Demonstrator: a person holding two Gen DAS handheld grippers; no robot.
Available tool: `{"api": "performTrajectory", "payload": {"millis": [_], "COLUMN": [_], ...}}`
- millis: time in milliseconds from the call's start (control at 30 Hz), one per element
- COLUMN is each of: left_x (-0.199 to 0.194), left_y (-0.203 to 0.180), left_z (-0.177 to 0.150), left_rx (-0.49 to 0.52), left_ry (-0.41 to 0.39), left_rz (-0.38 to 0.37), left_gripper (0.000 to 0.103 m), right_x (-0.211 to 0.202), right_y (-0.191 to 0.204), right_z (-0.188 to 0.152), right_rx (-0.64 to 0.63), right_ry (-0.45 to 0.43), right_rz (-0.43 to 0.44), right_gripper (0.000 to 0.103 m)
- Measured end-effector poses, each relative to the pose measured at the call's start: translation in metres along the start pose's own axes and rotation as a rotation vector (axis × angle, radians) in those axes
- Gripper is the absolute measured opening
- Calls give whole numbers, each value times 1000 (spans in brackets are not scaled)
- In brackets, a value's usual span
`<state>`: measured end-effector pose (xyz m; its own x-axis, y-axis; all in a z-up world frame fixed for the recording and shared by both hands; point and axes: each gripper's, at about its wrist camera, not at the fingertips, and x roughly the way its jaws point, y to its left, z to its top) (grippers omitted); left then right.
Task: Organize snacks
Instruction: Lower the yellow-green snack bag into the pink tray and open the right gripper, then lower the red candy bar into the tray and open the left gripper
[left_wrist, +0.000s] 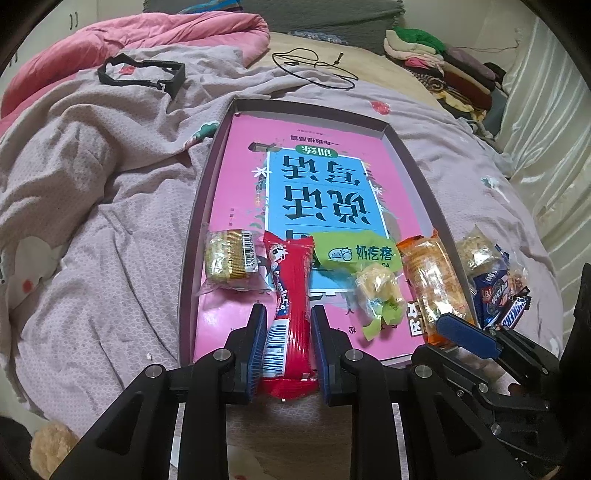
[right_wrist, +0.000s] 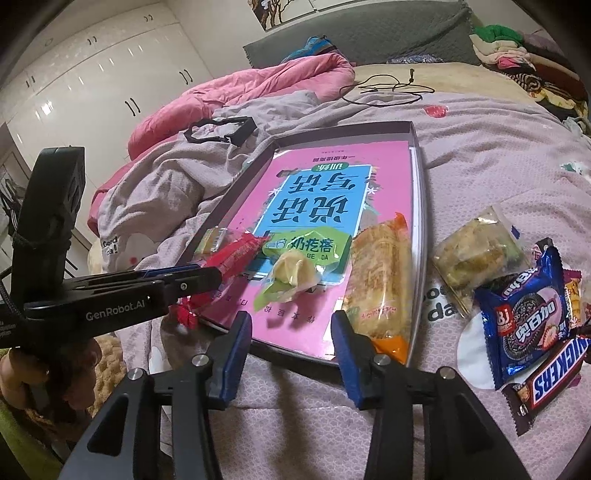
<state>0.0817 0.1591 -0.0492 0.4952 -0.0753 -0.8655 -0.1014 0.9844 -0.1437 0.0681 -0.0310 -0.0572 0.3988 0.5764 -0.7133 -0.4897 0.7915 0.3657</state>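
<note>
A shallow tray (left_wrist: 201, 206) lined with a pink and blue book lies on the bed. Along its near end lie a small gold-wrapped snack (left_wrist: 231, 258), a red packet (left_wrist: 293, 288), a green milk-snack bag (left_wrist: 358, 254) and an orange packet (left_wrist: 432, 277). My left gripper (left_wrist: 290, 332) is shut on the near end of the red packet (right_wrist: 240, 254). My right gripper (right_wrist: 290, 343) stands open over the tray's near edge, and the orange packet (right_wrist: 380, 288) lies just past its right finger. To the right of the tray, on the sheet, lie a clear-wrapped pastry (right_wrist: 476, 251), a blue cookie packet (right_wrist: 528, 310) and a Snickers bar (right_wrist: 554, 373).
A black plastic frame (left_wrist: 144, 74) and a thin black cable (left_wrist: 314, 66) lie on the bed beyond the tray. A pink quilt (left_wrist: 155, 33) is bunched at the far left. Folded clothes (left_wrist: 443, 62) are piled at the far right. White wardrobes (right_wrist: 92, 74) stand behind.
</note>
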Motion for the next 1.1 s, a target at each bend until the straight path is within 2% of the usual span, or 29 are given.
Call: {"api": "performTrajectory", "payload": {"millis": [100, 233, 467, 500, 567, 1100], "left_x": [0, -1, -1, -1, 0, 11], "left_y": [0, 0, 7, 7, 7, -6], "left_z": [0, 0, 1, 1, 1, 7], "left_rx": [-2, 1, -1, 0, 6, 29], "left_ry": [1, -5, 0, 0, 0, -23], "left_rz": [-2, -4, 29, 32, 29, 14], "left_gripper": [26, 34, 34, 33, 19, 19], "right_x": [-2, -3, -6, -7, -7, -14], "right_y": [-1, -1, -2, -2, -2, -6], "right_z": [-1, -2, -1, -1, -1, -1], "right_rx": [-3, -4, 6, 8, 8, 10], "right_ry": [-1, -5, -14, -15, -15, -47], "right_rz": [-2, -6, -3, -2, -2, -7], "right_gripper": [45, 45, 46, 46, 46, 46]}}
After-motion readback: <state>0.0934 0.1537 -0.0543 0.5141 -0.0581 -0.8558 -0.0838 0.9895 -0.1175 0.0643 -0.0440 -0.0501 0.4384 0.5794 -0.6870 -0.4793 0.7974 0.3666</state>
